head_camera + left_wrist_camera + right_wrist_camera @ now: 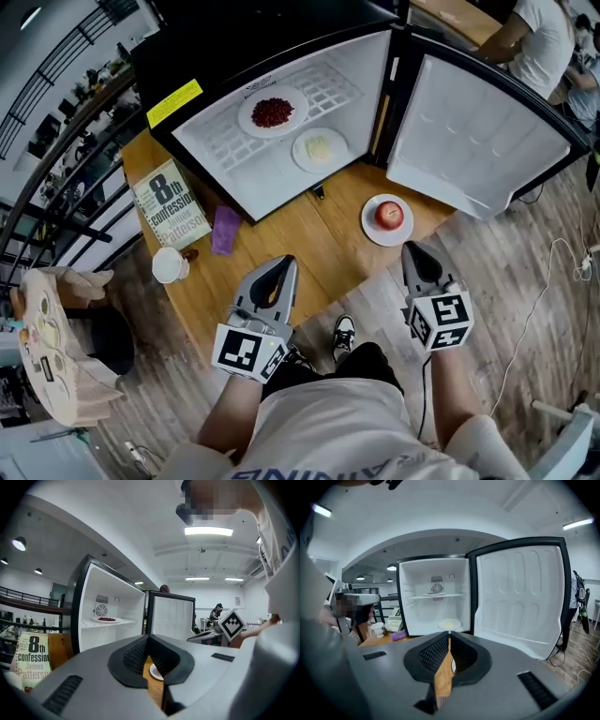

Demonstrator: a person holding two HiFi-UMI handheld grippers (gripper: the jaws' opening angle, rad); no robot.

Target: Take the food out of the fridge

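Note:
The small fridge point(234, 164) stands open on a wooden table point(281, 234). A plate of red food point(272, 112) point(107, 619) rests on its wire shelf. Below it, a plate of pale yellow food point(319, 148) point(449, 624) lies on the fridge floor. Out on the table in front of the door sits a plate with a red apple point(387, 217). My left gripper point(284, 263) point(148, 637) hovers shut and empty over the table's near edge. My right gripper point(412, 247) point(449, 637) is shut and empty too, just near of the apple plate.
The fridge door point(478, 141) point(518, 597) swings wide to the right. Left of the fridge lie a book point(172, 202) point(33, 658), a purple pouch point(226, 229) and a white cup point(170, 265). A cable point(553, 281) runs over the wooden floor on the right.

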